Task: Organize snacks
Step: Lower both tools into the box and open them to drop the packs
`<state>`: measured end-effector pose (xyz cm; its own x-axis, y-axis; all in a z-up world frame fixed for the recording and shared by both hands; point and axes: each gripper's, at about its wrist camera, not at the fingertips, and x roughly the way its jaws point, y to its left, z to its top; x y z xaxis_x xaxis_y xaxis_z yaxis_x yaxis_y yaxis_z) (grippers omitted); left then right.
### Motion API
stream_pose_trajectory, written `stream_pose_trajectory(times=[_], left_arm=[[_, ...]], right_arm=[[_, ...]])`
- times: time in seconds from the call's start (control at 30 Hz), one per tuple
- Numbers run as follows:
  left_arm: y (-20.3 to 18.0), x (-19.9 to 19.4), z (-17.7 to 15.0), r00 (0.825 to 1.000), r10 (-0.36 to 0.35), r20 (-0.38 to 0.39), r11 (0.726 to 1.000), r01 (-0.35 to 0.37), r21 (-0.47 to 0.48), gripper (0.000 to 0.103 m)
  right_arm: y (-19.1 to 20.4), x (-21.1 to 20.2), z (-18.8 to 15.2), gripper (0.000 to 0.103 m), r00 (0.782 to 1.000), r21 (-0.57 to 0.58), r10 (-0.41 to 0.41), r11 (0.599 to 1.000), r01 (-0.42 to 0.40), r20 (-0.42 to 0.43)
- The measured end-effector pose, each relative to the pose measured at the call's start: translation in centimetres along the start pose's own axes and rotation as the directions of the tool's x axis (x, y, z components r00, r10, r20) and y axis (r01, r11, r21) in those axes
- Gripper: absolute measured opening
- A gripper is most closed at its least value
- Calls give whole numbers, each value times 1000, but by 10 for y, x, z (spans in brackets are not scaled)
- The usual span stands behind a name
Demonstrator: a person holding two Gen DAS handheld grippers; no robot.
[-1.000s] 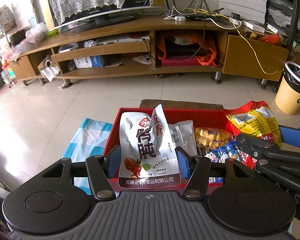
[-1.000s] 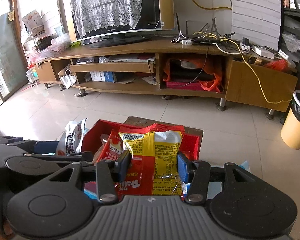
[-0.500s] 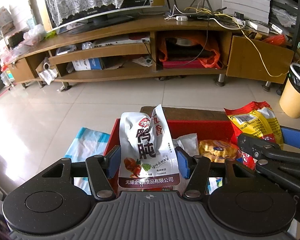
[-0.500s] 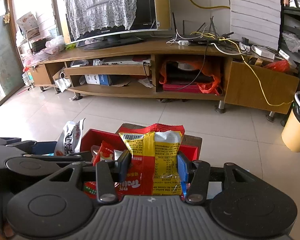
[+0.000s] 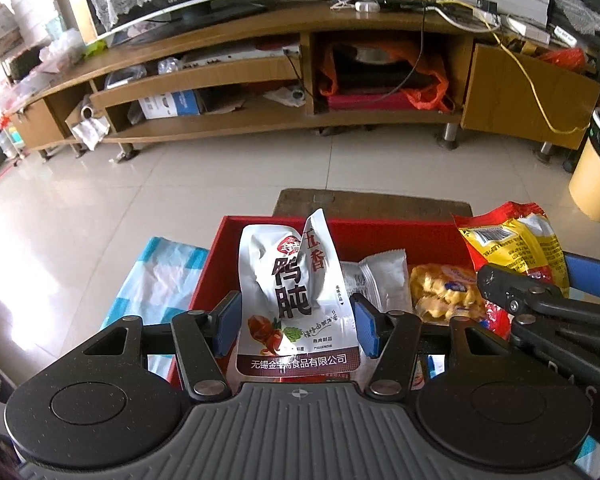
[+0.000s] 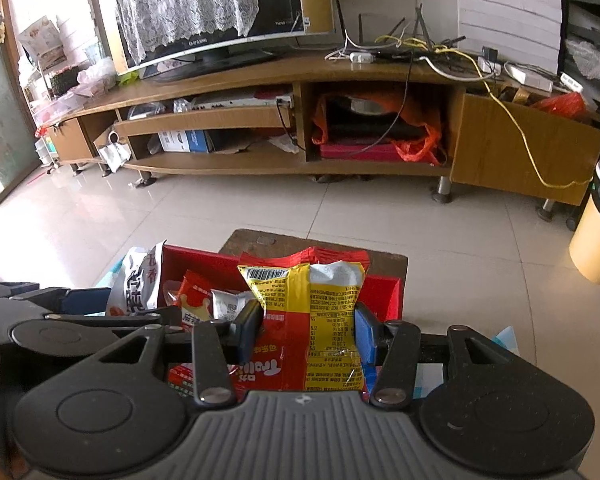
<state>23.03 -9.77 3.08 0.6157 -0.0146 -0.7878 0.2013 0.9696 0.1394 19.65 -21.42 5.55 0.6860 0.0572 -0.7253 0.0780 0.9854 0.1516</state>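
Note:
My left gripper is shut on a white snack pouch with dark Chinese lettering, held upright over the left part of a red box. Inside the box lie a silver packet and a clear bag of yellow snacks. My right gripper is shut on a yellow-and-red snack bag, upright over the right part of the red box. That bag and the right gripper's black linkage show at the right of the left wrist view. The white pouch appears at the left of the right wrist view.
The red box sits on a small brown stool on a tiled floor. A blue-and-white plastic bag lies left of the box. A long wooden TV stand crosses the back. A yellow bin stands at the right.
Both grippers have sunk with their packs toward the red box, so the room behind looks shifted upward. Both grips are unchanged.

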Motion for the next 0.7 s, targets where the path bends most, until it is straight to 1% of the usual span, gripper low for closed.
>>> stream_pose_trajectory(times=[0.37,0.7], left_arm=[[-8,19,-10,998,8,-65,999,-6,34,65],[-7,29,-13,996,30,-85,999,-26,44,66]], right_arm=[[-4,19,-5,46,999,3,-23,1000,23,-48],[-4,30,-9,47,997,3,-23,1000,23,-75]])
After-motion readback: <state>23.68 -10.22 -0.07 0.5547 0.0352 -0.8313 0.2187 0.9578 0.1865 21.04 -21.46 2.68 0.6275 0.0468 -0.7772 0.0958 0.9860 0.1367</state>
